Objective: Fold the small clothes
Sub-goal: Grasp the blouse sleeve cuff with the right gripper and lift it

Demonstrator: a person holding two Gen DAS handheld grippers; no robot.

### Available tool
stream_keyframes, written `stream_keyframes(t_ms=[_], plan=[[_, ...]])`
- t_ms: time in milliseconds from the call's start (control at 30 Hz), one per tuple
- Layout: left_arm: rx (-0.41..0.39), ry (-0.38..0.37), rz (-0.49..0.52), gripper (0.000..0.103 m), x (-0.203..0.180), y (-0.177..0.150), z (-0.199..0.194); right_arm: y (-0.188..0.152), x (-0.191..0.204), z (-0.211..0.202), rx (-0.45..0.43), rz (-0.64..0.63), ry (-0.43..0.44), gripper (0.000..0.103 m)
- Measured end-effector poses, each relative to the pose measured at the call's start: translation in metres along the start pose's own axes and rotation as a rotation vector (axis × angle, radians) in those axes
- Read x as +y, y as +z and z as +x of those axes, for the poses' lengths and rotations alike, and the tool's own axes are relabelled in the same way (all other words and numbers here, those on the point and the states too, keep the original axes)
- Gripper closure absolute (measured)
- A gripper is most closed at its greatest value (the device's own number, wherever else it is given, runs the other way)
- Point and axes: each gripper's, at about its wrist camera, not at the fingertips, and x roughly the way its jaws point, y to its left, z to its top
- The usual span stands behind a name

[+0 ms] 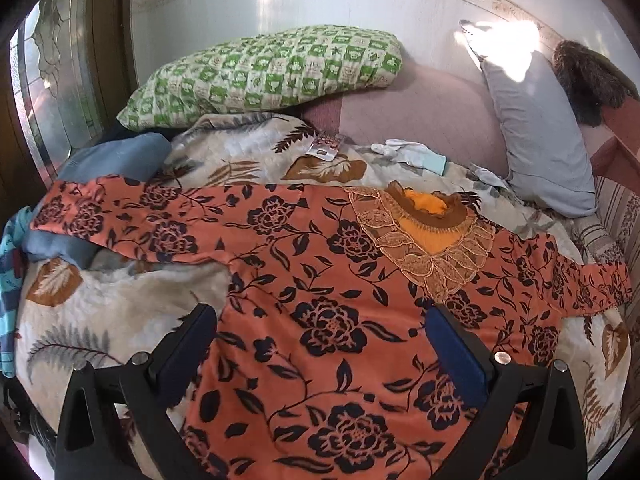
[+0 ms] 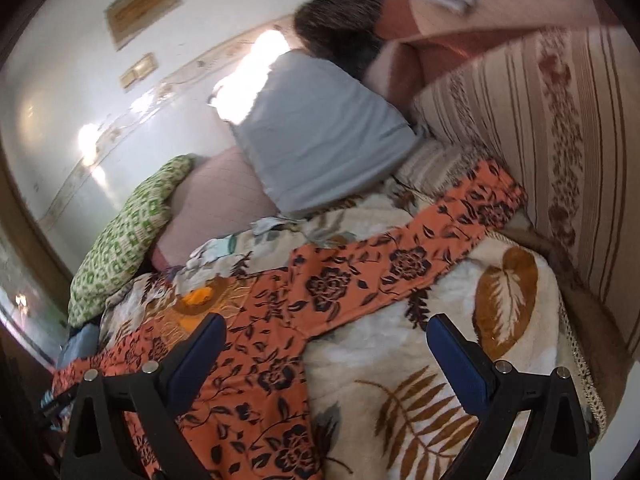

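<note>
The left gripper (image 1: 320,344) hangs just above the orange flowered dress (image 1: 320,320), its fingers (image 1: 188,356) spread wide and released, gripping nothing; whether they touch the cloth cannot be told. The dress lies flat and face up on a leaf-print blanket (image 1: 120,308), its body running from the camera toward the embroidered neckline (image 1: 432,236) at the far end, both sleeves stretched out sideways across the bed.

The right gripper (image 2: 324,344) is likewise wide open and empty, one finger over the dress's side, the other over bare blanket, with the right sleeve (image 2: 420,248) running away toward a striped cushion (image 2: 540,140).

Beyond the neckline lie a white glove (image 1: 408,154) and a small packet (image 1: 326,145), clear only in the left view. Farther back rest a green checked pillow (image 1: 272,72) and a grey pillow (image 1: 536,132). Only the left view shows folded blue cloth (image 1: 116,160) under the left sleeve; only the right shows the wall plaques (image 2: 142,8).
</note>
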Motion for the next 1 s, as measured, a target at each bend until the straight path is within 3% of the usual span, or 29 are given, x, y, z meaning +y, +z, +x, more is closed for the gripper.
stream_keyframes(t_ms=[100, 233, 333, 467, 533, 700, 800, 867, 933, 1000], plan=[[0.027, -0.01, -0.013, 0.0, -0.01, 0.009, 0.027, 0.021, -0.052, 0.045, 0.056, 0.132, -0.006, 0.001], [0.057, -0.034, 0.014, 0.0, -0.015, 0.003, 0.059, 0.048, -0.115, 0.088, 0.032, 0.319, 0.016, 0.005], [0.118, -0.048, 0.037, 0.003, -0.012, 0.0, 0.082, 0.068, -0.16, 0.112, 0.012, 0.456, 0.023, 0.014], [0.085, -0.008, 0.028, 0.003, -0.001, 0.004, 0.094, 0.086, -0.199, 0.132, -0.013, 0.567, -0.017, 0.025], [0.082, 0.002, 0.003, 0.003, 0.005, 0.007, 0.101, 0.092, -0.212, 0.143, -0.007, 0.588, -0.074, 0.029], [0.076, 0.048, -0.006, 0.003, 0.008, 0.007, 0.114, 0.102, -0.235, 0.162, -0.039, 0.627, -0.227, 0.03], [0.091, 0.05, -0.001, 0.003, 0.006, 0.007, 0.12, 0.108, -0.235, 0.179, -0.038, 0.601, -0.229, 0.031], [0.093, 0.054, 0.008, 0.003, 0.004, 0.007, 0.122, 0.107, -0.231, 0.194, 0.025, 0.591, -0.298, 0.04], [0.094, 0.053, 0.02, 0.003, 0.002, 0.006, 0.122, 0.099, -0.23, 0.206, 0.069, 0.619, -0.305, 0.04], [0.094, 0.055, 0.024, 0.003, 0.002, 0.006, 0.122, 0.098, -0.229, 0.208, 0.046, 0.617, -0.316, 0.042]])
